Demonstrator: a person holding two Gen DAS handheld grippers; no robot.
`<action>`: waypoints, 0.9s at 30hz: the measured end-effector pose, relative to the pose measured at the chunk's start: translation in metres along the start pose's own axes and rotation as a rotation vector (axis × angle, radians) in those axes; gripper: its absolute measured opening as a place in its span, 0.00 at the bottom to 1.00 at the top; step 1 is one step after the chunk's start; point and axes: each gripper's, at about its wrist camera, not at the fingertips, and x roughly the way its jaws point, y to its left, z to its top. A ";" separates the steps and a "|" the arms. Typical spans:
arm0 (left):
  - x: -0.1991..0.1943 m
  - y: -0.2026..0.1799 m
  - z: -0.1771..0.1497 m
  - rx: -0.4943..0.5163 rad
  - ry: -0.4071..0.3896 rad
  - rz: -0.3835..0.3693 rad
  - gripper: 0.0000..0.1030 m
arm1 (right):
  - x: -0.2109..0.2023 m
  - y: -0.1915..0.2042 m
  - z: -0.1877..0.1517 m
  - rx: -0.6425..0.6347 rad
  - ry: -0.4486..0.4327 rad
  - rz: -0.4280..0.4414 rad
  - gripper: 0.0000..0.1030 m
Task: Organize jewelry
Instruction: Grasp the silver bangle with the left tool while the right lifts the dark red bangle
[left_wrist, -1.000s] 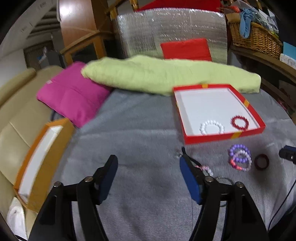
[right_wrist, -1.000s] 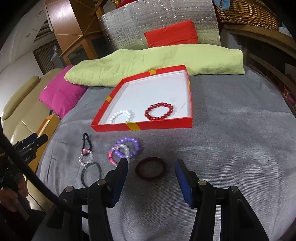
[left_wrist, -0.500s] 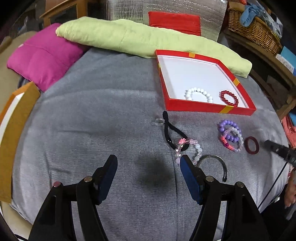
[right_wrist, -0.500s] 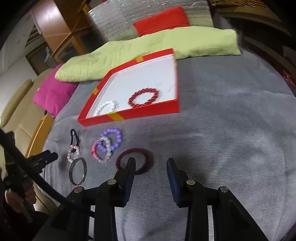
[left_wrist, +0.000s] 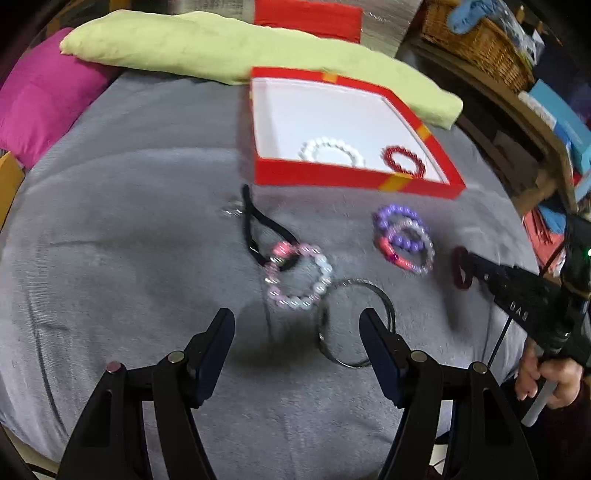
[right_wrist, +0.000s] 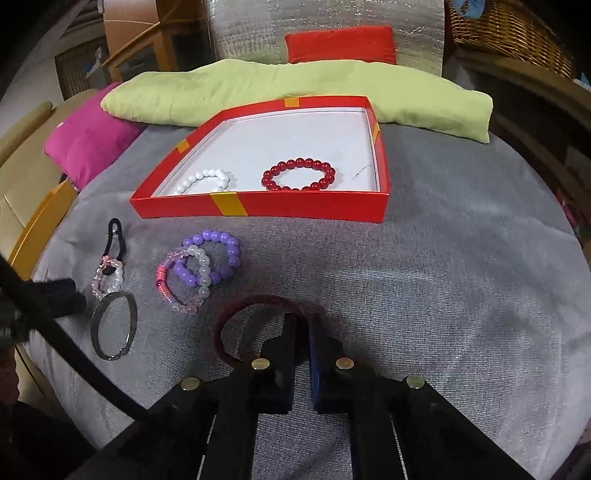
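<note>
A red box (right_wrist: 258, 210) (left_wrist: 354, 177) with a white floor holds a white bead bracelet (right_wrist: 207, 179) and a red bead bracelet (right_wrist: 299, 175). On the grey cloth in front lie a purple bead bracelet (right_wrist: 214, 262), a pink-clear one (right_wrist: 177, 284), a pale pink bracelet with a black cord (left_wrist: 299, 277), a metal bangle (left_wrist: 354, 325) and a dark red bangle (right_wrist: 255, 306). My right gripper (right_wrist: 303, 325) is shut on the dark red bangle's near-right rim. My left gripper (left_wrist: 295, 328) is open just above the cloth, by the pale pink bracelet and metal bangle.
A green cushion (right_wrist: 295, 88), a magenta cushion (right_wrist: 88, 136) and a red cushion (right_wrist: 340, 44) lie behind the box. An orange box (right_wrist: 37, 221) stands at the left edge. A wicker basket (left_wrist: 476, 40) sits on a shelf at the right.
My right gripper has lowered and closed on the dark red bangle. My left gripper has moved right and forward, bringing the pale pink bracelet and metal bangle between its fingers' line.
</note>
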 end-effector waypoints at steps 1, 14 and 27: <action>0.002 -0.004 -0.001 -0.001 0.009 0.006 0.69 | 0.001 -0.001 0.000 0.001 0.002 0.001 0.06; 0.012 -0.027 -0.003 -0.033 0.027 0.042 0.75 | 0.002 0.000 0.001 0.010 -0.012 -0.001 0.06; 0.018 -0.064 -0.011 0.062 -0.010 0.174 0.76 | 0.002 -0.001 0.002 0.011 -0.009 0.007 0.06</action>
